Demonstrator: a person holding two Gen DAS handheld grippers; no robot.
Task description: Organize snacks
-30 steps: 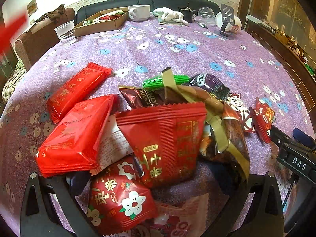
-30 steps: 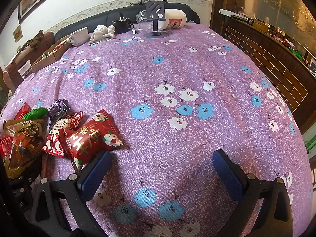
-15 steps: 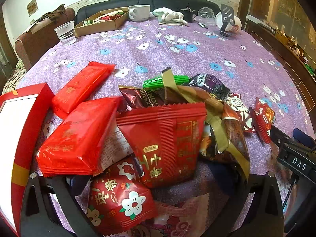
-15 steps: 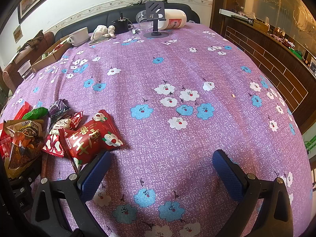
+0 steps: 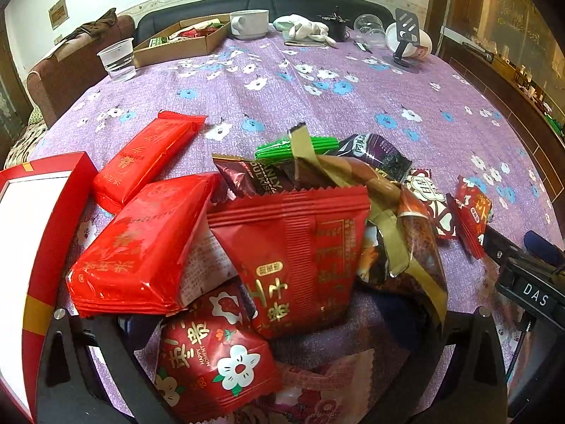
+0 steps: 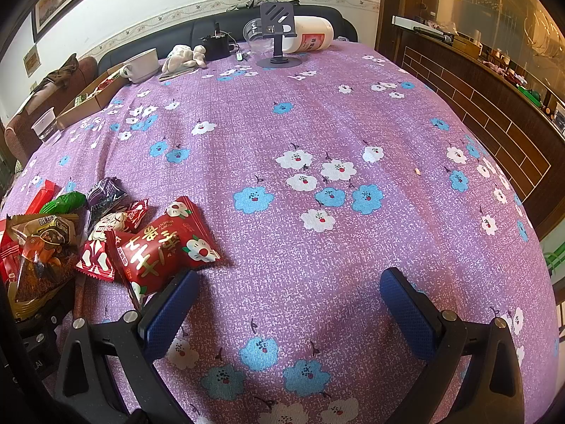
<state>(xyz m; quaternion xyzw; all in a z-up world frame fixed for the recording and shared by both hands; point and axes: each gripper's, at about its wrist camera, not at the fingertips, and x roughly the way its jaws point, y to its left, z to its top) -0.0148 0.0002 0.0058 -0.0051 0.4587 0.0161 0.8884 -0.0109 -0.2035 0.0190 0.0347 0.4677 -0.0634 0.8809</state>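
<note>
A pile of snack packets lies on the purple flowered tablecloth. In the left wrist view a large red pouch [image 5: 300, 247] tops the pile, with red bars [image 5: 141, 240] [image 5: 144, 159] to its left, a brown bag [image 5: 406, 247] to its right and a flowered red packet [image 5: 212, 357] in front. My left gripper [image 5: 268, 332] is open around the near side of the pile, its fingertips hidden under packets. A red box [image 5: 39, 247] with a white inside stands at the left edge. My right gripper [image 6: 289, 300] is open and empty, just right of a flowered red packet [image 6: 162, 247].
At the far side stand a cardboard tray [image 5: 180, 40] of snacks, a plastic cup [image 5: 118, 60], a white bowl [image 5: 249, 23], a phone stand [image 6: 279, 42] and a white jar [image 6: 310, 37]. A wooden counter [image 6: 494, 99] runs along the right.
The red box has come in from the left and now stands beside the red bars. Both grippers and the packets have stayed where they were.
</note>
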